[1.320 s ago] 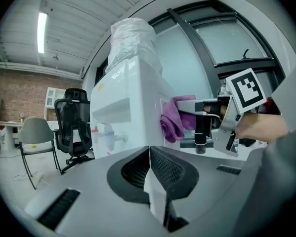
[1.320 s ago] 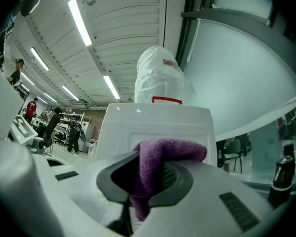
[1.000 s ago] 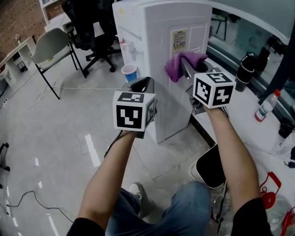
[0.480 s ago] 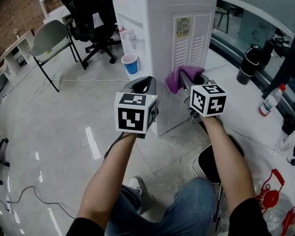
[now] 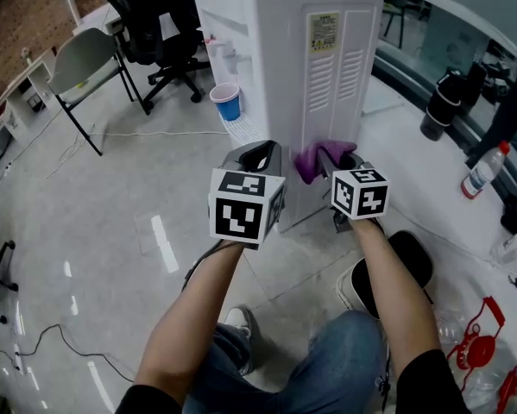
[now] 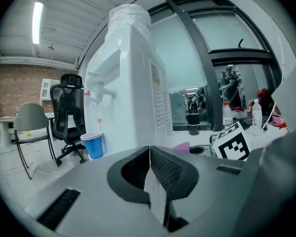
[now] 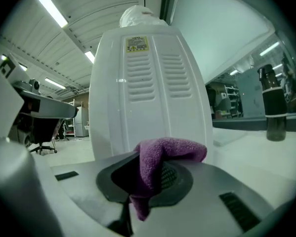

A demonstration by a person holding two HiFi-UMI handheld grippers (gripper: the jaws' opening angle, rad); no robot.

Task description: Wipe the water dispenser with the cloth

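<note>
A tall white water dispenser (image 5: 284,76) stands on the floor; its vented side panel (image 7: 148,98) fills the right gripper view. My right gripper (image 5: 334,160) is shut on a purple cloth (image 5: 314,159), which is pressed low against that side panel; the cloth (image 7: 160,164) bunches over the jaws. Left of it my left gripper (image 5: 260,157) is shut with nothing in it, close to the dispenser's lower corner. The left gripper (image 6: 148,154) view has the dispenser (image 6: 128,93) from its front-side corner, with its taps (image 6: 96,90).
A blue paper cup (image 5: 226,102) sits at the dispenser's front. A black office chair (image 5: 154,24) and a grey folding chair (image 5: 85,72) stand at the back left. Bottles (image 5: 481,169) and a dark flask (image 5: 438,106) line a ledge on the right. A cable (image 5: 34,343) lies on the floor.
My right gripper has slid the purple cloth down the dispenser's side panel, from near the label to its lower part. The left gripper has stayed about where it was.
</note>
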